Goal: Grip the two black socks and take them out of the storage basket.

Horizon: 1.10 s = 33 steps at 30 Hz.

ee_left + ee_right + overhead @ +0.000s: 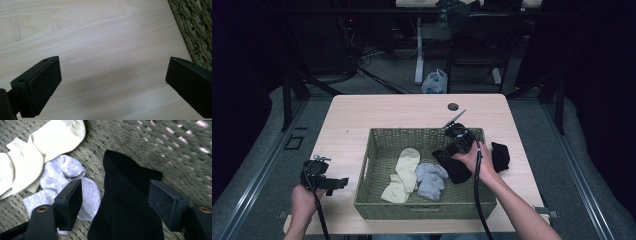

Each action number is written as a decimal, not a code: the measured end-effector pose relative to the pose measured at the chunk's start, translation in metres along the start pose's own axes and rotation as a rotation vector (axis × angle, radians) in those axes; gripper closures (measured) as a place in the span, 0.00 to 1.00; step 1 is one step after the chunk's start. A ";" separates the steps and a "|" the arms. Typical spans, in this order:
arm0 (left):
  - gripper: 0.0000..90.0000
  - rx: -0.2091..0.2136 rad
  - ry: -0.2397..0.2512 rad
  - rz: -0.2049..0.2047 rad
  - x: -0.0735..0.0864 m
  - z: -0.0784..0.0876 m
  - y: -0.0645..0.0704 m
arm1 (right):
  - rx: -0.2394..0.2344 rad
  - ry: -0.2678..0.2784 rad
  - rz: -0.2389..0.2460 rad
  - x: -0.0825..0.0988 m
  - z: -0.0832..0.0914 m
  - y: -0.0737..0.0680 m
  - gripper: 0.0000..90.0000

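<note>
A green wicker basket stands in the middle of the wooden table. Inside it lie cream socks, grey socks and a black sock. My right gripper reaches down into the basket's right half. In the right gripper view its jaws stand apart on either side of the black sock, with the gripper open and the pads off the cloth. Grey socks and cream socks lie to its left. My left gripper rests open over bare table, left of the basket.
A second black sock lies on the table just outside the basket's right wall. A round cable hole is near the table's far edge. Beyond the table stand desk legs and a plastic bag on the floor.
</note>
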State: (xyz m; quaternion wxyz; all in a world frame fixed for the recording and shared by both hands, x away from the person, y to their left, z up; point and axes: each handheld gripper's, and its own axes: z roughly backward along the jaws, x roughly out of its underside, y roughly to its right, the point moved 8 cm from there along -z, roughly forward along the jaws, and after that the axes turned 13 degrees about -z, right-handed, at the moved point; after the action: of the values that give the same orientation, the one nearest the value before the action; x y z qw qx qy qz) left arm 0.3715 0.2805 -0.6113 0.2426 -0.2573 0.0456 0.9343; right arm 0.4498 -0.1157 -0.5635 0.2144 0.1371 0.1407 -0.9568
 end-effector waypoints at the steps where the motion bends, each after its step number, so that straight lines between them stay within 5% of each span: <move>1: 0.01 -0.006 0.008 0.005 0.000 0.000 0.000 | 0.002 0.012 -0.022 0.000 -0.008 -0.001 0.36; 6: 0.01 -0.003 0.006 0.001 0.000 0.000 0.000 | 0.039 -0.075 0.001 0.007 -0.021 0.004 0.40; 18: 0.01 -0.001 0.005 0.002 0.000 -0.001 0.000 | 0.122 -0.152 0.015 0.015 -0.045 0.007 0.55; 20: 0.01 -0.001 0.006 0.002 0.000 -0.001 0.000 | 0.135 -0.160 0.021 0.015 -0.046 0.008 0.57; 27: 0.01 0.002 0.003 0.001 0.000 -0.001 0.000 | 0.158 -0.165 0.024 0.015 -0.045 0.009 0.91; 33: 0.01 0.008 0.000 -0.001 0.000 -0.001 0.000 | 0.132 -0.121 -0.002 0.012 -0.037 0.006 0.95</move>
State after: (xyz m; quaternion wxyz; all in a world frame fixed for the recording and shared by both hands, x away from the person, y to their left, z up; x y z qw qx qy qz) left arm 0.3719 0.2803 -0.6116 0.2438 -0.2565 0.0492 0.9340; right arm 0.4492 -0.1134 -0.6028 0.2123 0.0928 0.0642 -0.9707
